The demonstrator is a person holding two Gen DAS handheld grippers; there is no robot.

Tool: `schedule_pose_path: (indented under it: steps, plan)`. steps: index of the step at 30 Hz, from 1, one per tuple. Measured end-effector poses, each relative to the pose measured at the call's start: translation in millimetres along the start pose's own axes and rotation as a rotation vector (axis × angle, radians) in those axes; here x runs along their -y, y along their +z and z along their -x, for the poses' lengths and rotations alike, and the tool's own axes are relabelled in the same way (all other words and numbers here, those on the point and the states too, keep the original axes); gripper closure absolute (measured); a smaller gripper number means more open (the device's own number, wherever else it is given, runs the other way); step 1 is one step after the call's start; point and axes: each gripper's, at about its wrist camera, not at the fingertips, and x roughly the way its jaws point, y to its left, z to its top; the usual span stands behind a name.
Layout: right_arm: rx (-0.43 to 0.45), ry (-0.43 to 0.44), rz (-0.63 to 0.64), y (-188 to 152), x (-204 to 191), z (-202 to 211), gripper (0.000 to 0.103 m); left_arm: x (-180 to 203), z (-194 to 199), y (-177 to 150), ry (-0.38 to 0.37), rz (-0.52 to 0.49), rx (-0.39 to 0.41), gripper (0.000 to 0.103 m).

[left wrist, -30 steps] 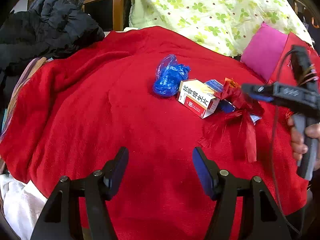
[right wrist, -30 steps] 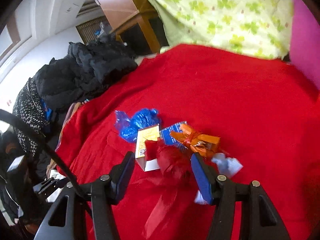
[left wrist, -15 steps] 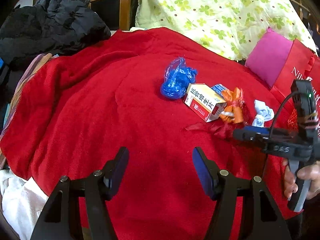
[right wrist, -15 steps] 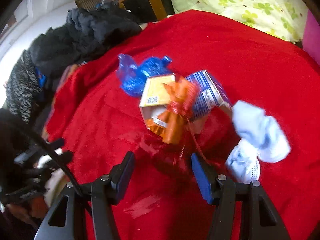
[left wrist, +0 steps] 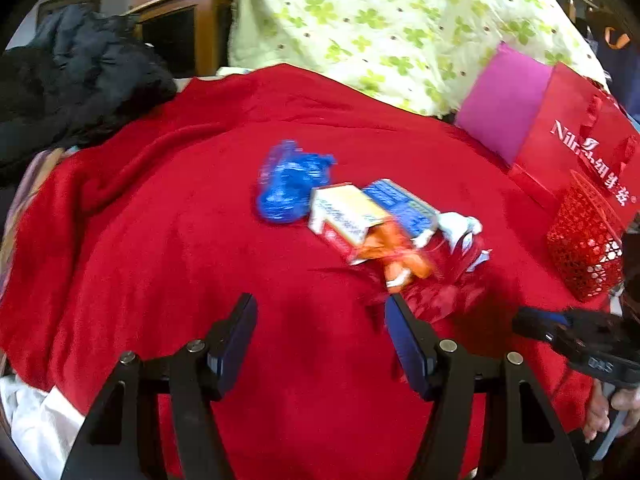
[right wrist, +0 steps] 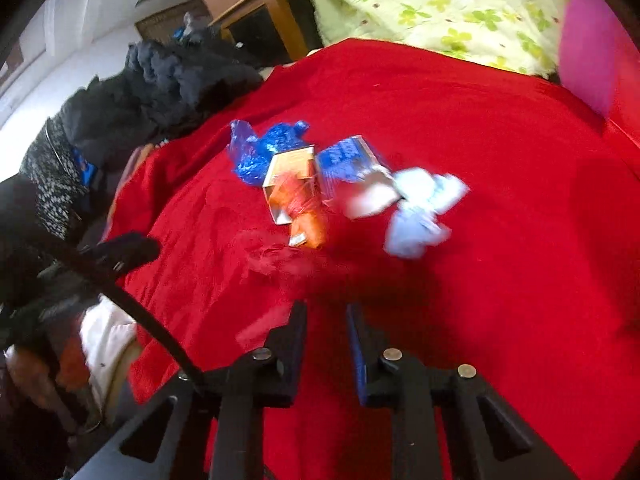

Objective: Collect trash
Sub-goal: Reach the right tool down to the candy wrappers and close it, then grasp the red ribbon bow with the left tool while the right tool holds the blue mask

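My right gripper (right wrist: 326,320) nearly closed, whether pinching red ribbon (right wrist: 272,260) I cannot tell; left gripper (left wrist: 320,320) wide, empty. Lift gently toward basket (left wrist: 584,240) at 3 o'clock.

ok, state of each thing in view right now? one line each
left gripper: open, empty, over the red blanket
right gripper: narrowed, small gap, grip unclear
blue plastic bag: crumpled, lying on blanket
yellow-and-red box: on its side, end flap open
blue box: lying flat behind it
orange wrapper: crumpled, against the box
white tissue: crumpled
red mesh basket: tilted, by the red bag
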Motion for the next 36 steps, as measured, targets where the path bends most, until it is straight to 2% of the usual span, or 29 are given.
schedule_pose_path:
  steps: [5, 8, 9, 11, 12, 13, 16, 21, 25, 28, 32, 33, 34, 36]
  plan:
    - [0.042, -0.042, -0.057, -20, 26, 38, 0.08, 18, -22, 12, -0.04, 0.004, -0.037, 0.036]
    - [0.066, 0.018, -0.119, -21, 40, 52, 0.08, 29, -41, 24, -0.09, 0.021, -0.092, 0.036]
    - [0.078, 0.028, -0.136, -21, 42, 55, 0.075, 35, -46, 26, -0.113, 0.026, -0.107, 0.036]
    - [0.098, 0.023, -0.152, -19, 44, 54, 0.058, 43, -51, 25, -0.137, 0.023, -0.121, 0.036]
    - [0.114, 0.026, -0.158, -19, 46, 55, 0.04, 49, -53, 23, -0.161, 0.012, -0.122, 0.036]
    - [0.132, 0.032, -0.16, -19, 47, 55, 0.036, 55, -54, 21, -0.18, -0.008, -0.113, 0.036]
    - [0.15, 0.023, -0.169, -13, 56, 51, 0.036, 68, -56, 13, -0.185, -0.096, -0.083, 0.036]
    - [0.148, -0.002, -0.129, 17, 57, 34, 0.039, 72, -61, 5, -0.285, -0.202, -0.064, 0.036]
    - [0.113, 0.003, -0.156, 45, 63, 0, 0.053, 74, -74, 1, -0.357, -0.243, -0.116, 0.036]
    - [0.069, 0.002, -0.178, 63, 65, -31, 0.054, 77, -76, -5, -0.374, -0.303, -0.132, 0.036]
    - [0.003, -0.011, -0.176, 77, 62, -70, 0.054, 71, -72, -7, -0.438, -0.291, -0.14, 0.036]
    - [-0.015, -0.029, -0.171, 78, 61, -78, 0.055, 69, -70, -8, -0.451, -0.282, -0.142, 0.036]
    - [-0.028, -0.038, -0.172, 78, 61, -84, 0.063, 67, -68, -8, -0.459, -0.277, -0.144, 0.036]
    - [-0.031, -0.044, -0.18, 75, 63, -88, 0.066, 62, -65, -9, -0.444, -0.278, -0.14, 0.036]
